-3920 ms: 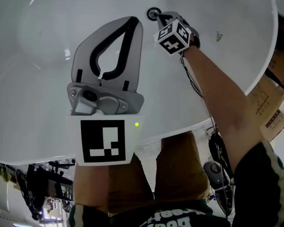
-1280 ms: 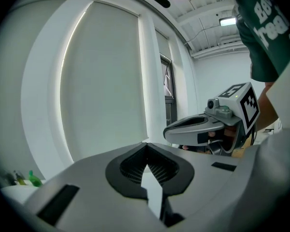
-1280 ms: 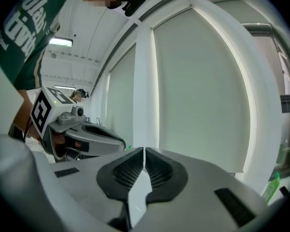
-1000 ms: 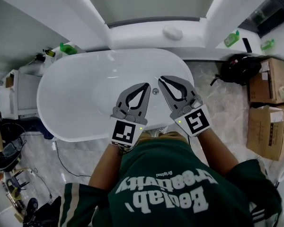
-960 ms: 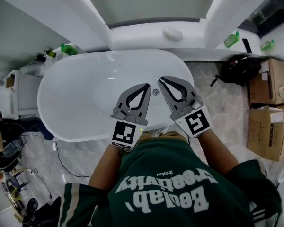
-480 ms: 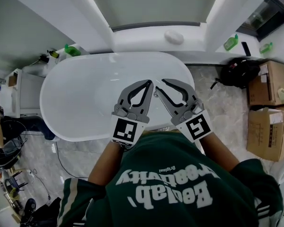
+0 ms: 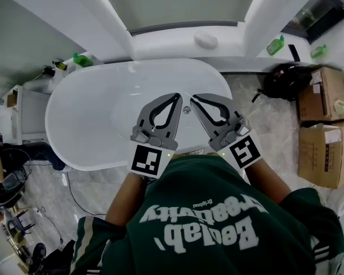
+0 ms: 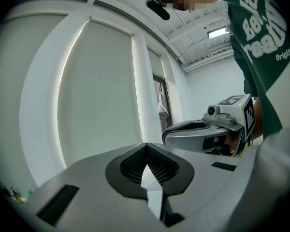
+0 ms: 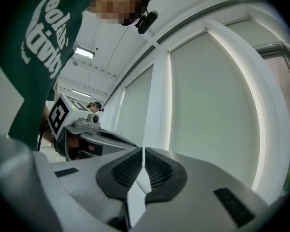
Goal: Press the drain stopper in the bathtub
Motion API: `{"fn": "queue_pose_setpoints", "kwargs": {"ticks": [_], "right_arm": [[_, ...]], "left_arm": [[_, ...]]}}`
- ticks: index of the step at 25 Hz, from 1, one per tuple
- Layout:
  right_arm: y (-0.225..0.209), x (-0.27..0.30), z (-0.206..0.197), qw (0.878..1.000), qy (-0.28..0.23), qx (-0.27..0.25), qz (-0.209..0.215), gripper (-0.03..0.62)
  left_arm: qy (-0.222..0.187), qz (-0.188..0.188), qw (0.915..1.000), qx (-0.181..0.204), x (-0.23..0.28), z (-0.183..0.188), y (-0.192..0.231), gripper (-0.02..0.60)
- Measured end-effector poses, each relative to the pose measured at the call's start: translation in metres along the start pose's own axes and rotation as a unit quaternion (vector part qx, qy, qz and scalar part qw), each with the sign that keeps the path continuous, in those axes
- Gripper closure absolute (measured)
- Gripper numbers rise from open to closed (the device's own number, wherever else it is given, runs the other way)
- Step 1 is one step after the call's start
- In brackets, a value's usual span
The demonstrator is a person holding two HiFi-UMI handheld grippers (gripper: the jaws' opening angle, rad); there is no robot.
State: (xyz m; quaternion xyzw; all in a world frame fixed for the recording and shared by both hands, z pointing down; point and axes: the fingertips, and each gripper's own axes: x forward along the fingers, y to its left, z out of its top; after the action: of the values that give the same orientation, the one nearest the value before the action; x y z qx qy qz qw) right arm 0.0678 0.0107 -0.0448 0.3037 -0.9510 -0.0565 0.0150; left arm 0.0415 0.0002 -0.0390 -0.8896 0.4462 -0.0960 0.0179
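Over the bathtub's (image 7: 97,119) near rim, wide basin ahead. Left gripper (image 7: 178,95) pressed together, empty; right gripper (image 7: 195,97) just closing to a sliver, empty. Drain stopper (image 7: 187,110) sits in the tub, between their tips.

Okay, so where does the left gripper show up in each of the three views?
Head view: left gripper just left of centre, above the bathtub's near rim.
Left gripper view: the left gripper itself, bottom centre, jaws together.
Right gripper view: left gripper at lower left, side on.
Shared landmark: the pale window panel behind the bathtub.
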Motion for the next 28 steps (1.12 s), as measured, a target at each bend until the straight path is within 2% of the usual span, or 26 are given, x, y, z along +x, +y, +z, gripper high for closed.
{"fn": "queue_pose_setpoints", "kwargs": {"ticks": [7, 24, 28], "right_arm": [[0.009, -0.009, 0.005, 0.999, -0.011, -0.014, 0.029, 0.580], [0.005, -0.014, -0.001, 0.999, -0.002, -0.036, 0.012, 0.580], [-0.001, -0.017, -0.007, 1.000, 0.003, -0.027, 0.004, 0.580]], "left_arm": [[0.008, 0.005, 1.0000, -0.001, -0.005, 0.001, -0.004, 0.575], [0.005, -0.001, 0.9999, 0.012, -0.004, 0.001, -0.012, 0.574], [0.002, -0.004, 0.9996, 0.027, -0.004, 0.002, -0.015, 0.575]]}}
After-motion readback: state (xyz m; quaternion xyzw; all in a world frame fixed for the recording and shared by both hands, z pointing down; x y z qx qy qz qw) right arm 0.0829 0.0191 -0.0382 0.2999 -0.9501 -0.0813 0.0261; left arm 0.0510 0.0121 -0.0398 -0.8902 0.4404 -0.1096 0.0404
